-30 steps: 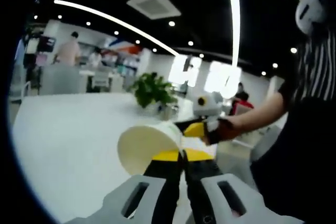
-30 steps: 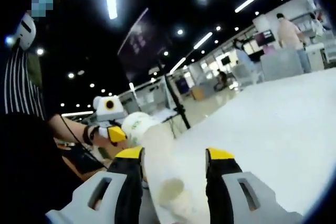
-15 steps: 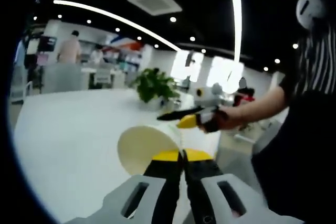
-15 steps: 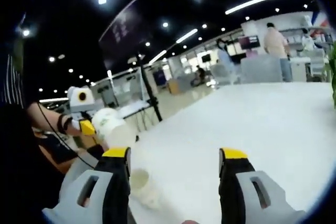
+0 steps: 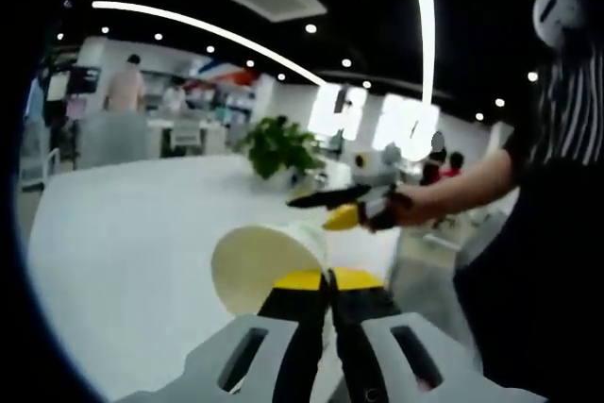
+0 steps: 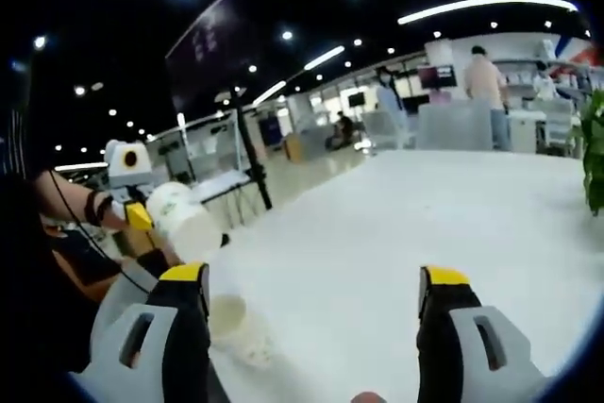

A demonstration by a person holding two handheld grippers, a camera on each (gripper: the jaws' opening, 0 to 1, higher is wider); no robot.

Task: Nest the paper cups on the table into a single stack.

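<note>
The left claw (image 5: 327, 280) was clenched on a paper cup (image 5: 264, 263); the right claw (image 6: 311, 280) gaped over the table (image 6: 396, 224), another cup (image 6: 236, 327) beside it.

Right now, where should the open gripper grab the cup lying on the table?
Probably across its side wall, from above. The cup on the table seems to lie on its side by the right gripper, whose jaws stand wide apart. The left gripper is shut on the held cup.
</note>
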